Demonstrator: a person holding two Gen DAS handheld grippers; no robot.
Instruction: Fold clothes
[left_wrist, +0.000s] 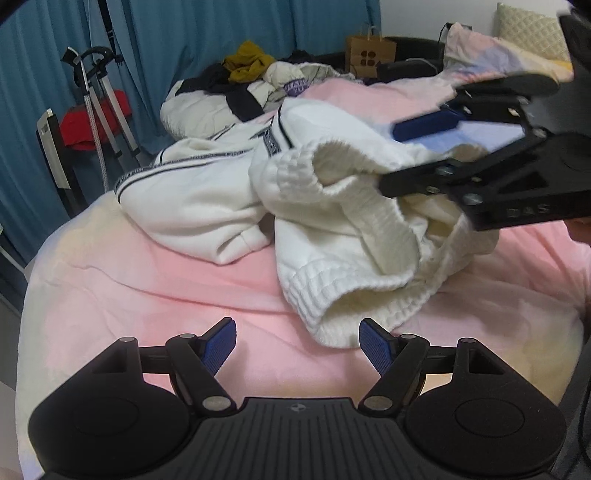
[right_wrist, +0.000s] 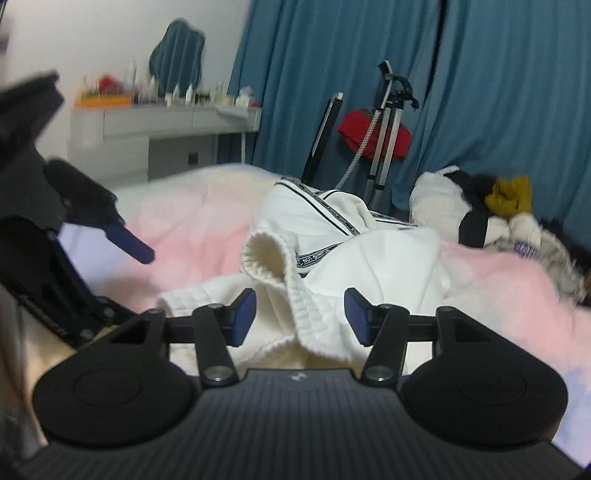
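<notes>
A white sweatshirt (left_wrist: 207, 192) with black-and-white tape trim lies crumpled on the pink bed cover (left_wrist: 147, 280). Its ribbed hem (left_wrist: 332, 295) bulges toward me. My left gripper (left_wrist: 297, 343) hovers open just in front of that hem with nothing between its pads. My right gripper (left_wrist: 388, 158) reaches in from the right over the sweatshirt's folds. In the right wrist view the right gripper (right_wrist: 300, 317) is open; the ribbed hem (right_wrist: 269, 254) lies between the jaws, but the pads do not press on it. The sweatshirt (right_wrist: 369, 258) stretches away behind. One blue-padded finger (right_wrist: 131, 243) of my left gripper shows at the left.
A pile of other clothes (left_wrist: 236, 92) sits at the bed's far end, with a paper bag (left_wrist: 369, 55) and a pillow (left_wrist: 491, 55) behind. A garment steamer stand (left_wrist: 92, 110) and blue curtains are beside the bed. A grey dresser (right_wrist: 147, 125) stands against the wall.
</notes>
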